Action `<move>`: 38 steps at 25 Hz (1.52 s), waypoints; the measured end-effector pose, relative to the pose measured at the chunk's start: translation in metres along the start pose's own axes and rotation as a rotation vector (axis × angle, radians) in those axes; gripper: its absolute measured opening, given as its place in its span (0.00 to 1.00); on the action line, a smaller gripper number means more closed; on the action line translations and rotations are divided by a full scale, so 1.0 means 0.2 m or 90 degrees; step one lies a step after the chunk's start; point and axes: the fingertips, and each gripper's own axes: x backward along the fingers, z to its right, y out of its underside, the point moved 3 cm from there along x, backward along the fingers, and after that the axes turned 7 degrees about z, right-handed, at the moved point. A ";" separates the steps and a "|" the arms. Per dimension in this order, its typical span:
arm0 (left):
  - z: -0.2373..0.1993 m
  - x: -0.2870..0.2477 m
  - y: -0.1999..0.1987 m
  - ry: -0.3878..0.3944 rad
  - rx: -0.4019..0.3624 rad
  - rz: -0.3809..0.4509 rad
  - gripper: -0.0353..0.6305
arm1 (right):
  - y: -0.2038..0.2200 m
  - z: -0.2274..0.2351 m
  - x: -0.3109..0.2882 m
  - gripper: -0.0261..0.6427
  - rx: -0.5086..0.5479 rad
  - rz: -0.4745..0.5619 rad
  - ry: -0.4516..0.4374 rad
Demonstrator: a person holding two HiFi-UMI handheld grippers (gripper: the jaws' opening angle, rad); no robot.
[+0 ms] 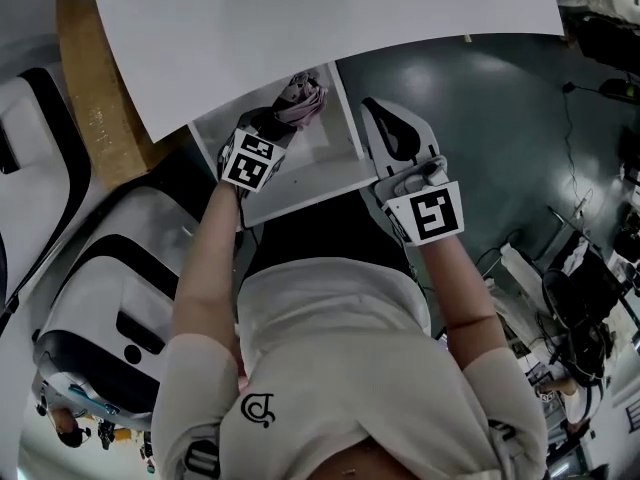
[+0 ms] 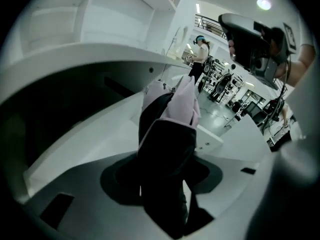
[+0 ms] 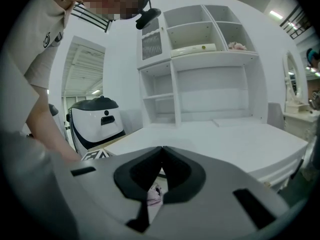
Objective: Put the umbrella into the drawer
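Observation:
A folded pink and black umbrella (image 1: pixel 298 102) hangs tip-first inside the open white drawer (image 1: pixel 330 176) under the desk top. My left gripper (image 1: pixel 280 120) is shut on its dark handle end, with its marker cube just above the drawer's front. In the left gripper view the umbrella (image 2: pixel 172 111) fills the space between the jaws (image 2: pixel 167 184) and slopes down along the drawer's wall (image 2: pixel 95 139). My right gripper (image 1: pixel 398 138) hovers by the drawer's right front corner, shut and holding nothing. In the right gripper view its fingertips (image 3: pixel 161 151) meet, and a bit of pink umbrella (image 3: pixel 154 196) shows below them.
The white desk top (image 1: pixel 330 8) overhangs the drawer. A white and black machine (image 1: pixel 120 298) stands at the left beside a wooden board (image 1: pixel 95 98). A white shelf unit (image 3: pixel 200 59) rises behind the desk. Cables and equipment (image 1: pixel 580 298) lie on the floor at the right.

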 end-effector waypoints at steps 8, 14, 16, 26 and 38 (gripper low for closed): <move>0.01 -0.20 0.15 0.012 -0.011 -0.092 0.39 | 0.11 0.06 0.03 0.05 -0.035 -0.026 0.003; -0.01 -0.27 0.22 0.007 -0.035 -0.134 0.40 | 0.20 0.09 0.08 0.05 -0.043 -0.040 0.018; -0.02 -0.29 0.24 0.006 -0.037 -0.146 0.40 | 0.21 0.09 0.09 0.05 -0.050 -0.043 0.024; -0.02 -0.27 0.20 -0.013 -0.024 -0.157 0.54 | 0.18 0.09 0.11 0.05 -0.070 -0.046 0.035; 0.10 0.12 -0.21 -0.104 0.004 -0.001 0.20 | -0.04 -0.01 0.19 0.05 -0.008 -0.015 0.001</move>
